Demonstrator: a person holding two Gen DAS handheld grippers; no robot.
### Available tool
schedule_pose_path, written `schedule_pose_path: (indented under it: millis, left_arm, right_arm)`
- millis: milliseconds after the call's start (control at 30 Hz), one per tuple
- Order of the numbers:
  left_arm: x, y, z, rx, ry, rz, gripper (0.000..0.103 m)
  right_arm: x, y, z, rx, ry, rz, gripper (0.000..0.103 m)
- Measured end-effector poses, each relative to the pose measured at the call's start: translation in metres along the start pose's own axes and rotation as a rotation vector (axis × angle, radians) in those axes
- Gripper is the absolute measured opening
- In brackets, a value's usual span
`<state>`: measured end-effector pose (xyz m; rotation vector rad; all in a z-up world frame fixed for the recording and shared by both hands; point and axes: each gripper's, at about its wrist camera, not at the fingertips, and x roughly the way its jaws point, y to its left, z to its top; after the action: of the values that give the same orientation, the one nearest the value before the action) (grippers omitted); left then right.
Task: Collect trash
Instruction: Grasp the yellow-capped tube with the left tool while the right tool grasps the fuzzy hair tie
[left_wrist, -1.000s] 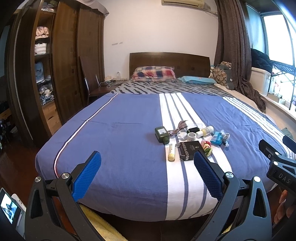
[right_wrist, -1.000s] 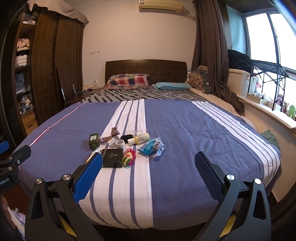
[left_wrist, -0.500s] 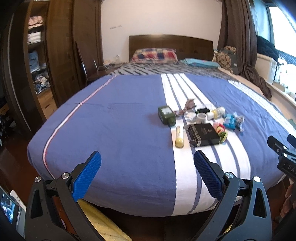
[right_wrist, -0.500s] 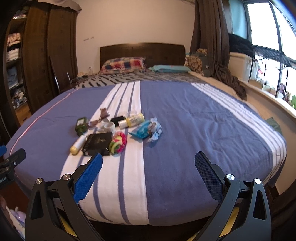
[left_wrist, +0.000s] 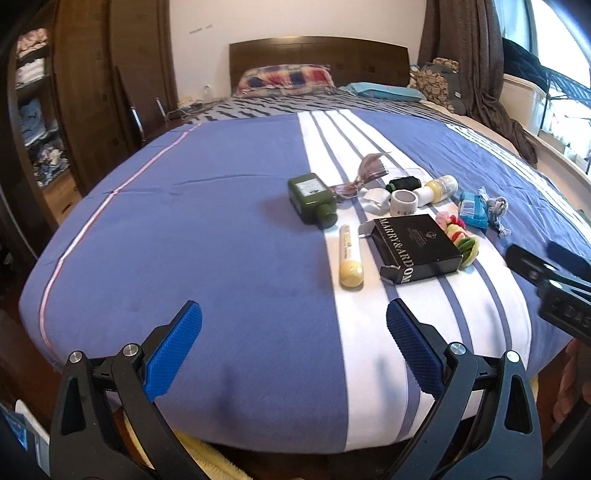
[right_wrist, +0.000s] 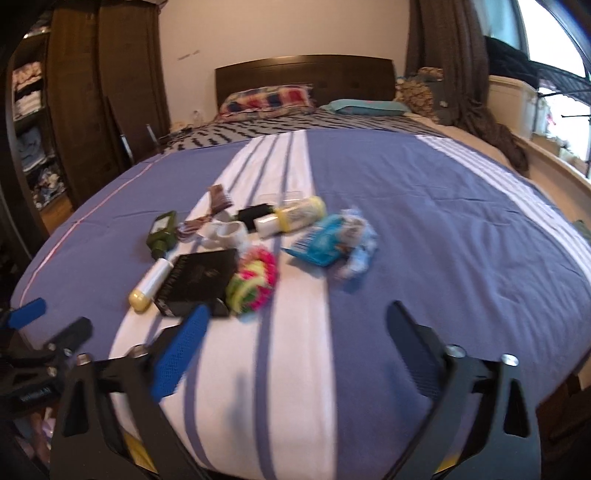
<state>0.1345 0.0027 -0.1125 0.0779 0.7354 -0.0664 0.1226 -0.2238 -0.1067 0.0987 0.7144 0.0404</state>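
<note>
My left gripper (left_wrist: 291, 343) spread wide, empty, over bed's (left_wrist: 184, 236) near edge. Trash cluster untouched mid-bed: green bottle (left_wrist: 312, 198), yellow tube (left_wrist: 349, 256), black box (left_wrist: 415, 247), blue wrapper (right_wrist: 325, 240). My right gripper (right_wrist: 299, 332) spread wide, empty. Nothing collected; all remains.

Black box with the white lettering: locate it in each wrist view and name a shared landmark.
Left wrist: black box sits right of centre, on the white stripe.
Right wrist: black box sits lower left, just beyond the blue pad.
Shared landmark: the yellow-capped tube lies alongside it.
</note>
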Motion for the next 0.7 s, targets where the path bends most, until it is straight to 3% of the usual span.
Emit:
schedule_pose_path:
  millis: [200, 367, 600, 700]
  left_arm:
    - [0.024, -0.007, 0.008, 0.021, 0.013, -0.042, 0.089]
    - [0.043, -0.012, 0.014, 0.038, 0.029, -0.061, 0.085]
    - [0.076, -0.015, 0.025, 0.034, 0.072, -0.077, 0.067]
    - [0.086, -0.016, 0.029, 0.035, 0.083, -0.084, 0.065]
  right_arm:
    - [0.033, 0.007, 0.007, 0.002, 0.049, 0.025, 0.063]
    - [0.048, 0.007, 0.009, -0.003, 0.075, 0.015, 0.063]
    - [0.063, 0.008, 0.016, -0.013, 0.083, -0.004, 0.063]
    - [0.072, 0.009, 0.020, -0.019, 0.089, 0.005, 0.063]
